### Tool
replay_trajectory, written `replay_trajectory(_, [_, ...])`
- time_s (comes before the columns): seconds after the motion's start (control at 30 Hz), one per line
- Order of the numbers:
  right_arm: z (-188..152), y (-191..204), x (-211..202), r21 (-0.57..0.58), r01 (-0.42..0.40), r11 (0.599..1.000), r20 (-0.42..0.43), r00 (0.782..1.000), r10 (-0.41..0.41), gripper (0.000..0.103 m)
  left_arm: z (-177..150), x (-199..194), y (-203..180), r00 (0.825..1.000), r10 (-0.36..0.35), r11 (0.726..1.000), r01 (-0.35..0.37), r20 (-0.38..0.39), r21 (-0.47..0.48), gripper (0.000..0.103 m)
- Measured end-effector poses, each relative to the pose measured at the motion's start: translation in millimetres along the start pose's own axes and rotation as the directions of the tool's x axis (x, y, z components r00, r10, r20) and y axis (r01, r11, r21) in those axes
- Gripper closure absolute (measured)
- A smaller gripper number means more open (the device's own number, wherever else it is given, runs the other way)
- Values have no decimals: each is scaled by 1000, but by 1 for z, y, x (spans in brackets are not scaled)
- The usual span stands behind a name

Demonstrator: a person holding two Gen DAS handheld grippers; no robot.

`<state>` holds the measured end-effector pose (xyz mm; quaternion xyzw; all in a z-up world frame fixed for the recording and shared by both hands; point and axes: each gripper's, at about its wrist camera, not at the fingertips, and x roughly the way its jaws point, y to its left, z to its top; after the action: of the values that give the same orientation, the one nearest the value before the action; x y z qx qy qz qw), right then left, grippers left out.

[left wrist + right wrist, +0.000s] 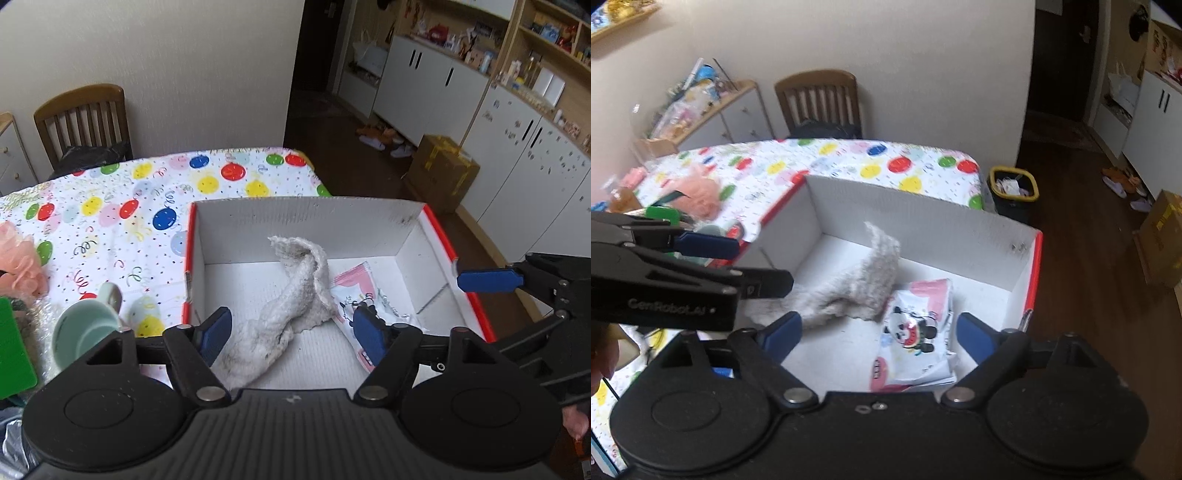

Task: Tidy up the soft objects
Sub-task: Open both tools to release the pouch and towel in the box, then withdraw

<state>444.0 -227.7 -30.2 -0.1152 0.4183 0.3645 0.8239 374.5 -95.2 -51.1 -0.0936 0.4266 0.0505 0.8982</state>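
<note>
A white cardboard box with a red rim stands on the balloon-print tablecloth. Inside it lies a crumpled off-white fuzzy towel, one end peaked up, and beside it a pink-and-white pack with a panda print. My left gripper hovers above the near end of the towel, open, with nothing pressed between its pads. My right gripper hangs open over the panda pack and grips nothing. One of its blue pads shows over the box's right rim.
A mint cup, a pink plush and a green object lie left of the box. A wooden chair stands behind the table. On the floor are a black bin and a brown carton.
</note>
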Motion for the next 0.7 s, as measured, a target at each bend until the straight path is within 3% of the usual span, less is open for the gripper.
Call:
replay_trajectory(0.4, [-15,44,-37,-19,-50,999,101,994,52,0,-36,-71,28,991,-21,999,25,133,-26,19])
replay_trajectory(0.53, [-24,60,-46,12,-59,998,143,988,57,0,-50,-92,41,981,-33,999,38,189,-22,8])
replay_trajectory(0.7, [-32,85,-50,48,-65,997,167,984,56,0,-68,-115,64,968,-60,998,65,244,-11,1])
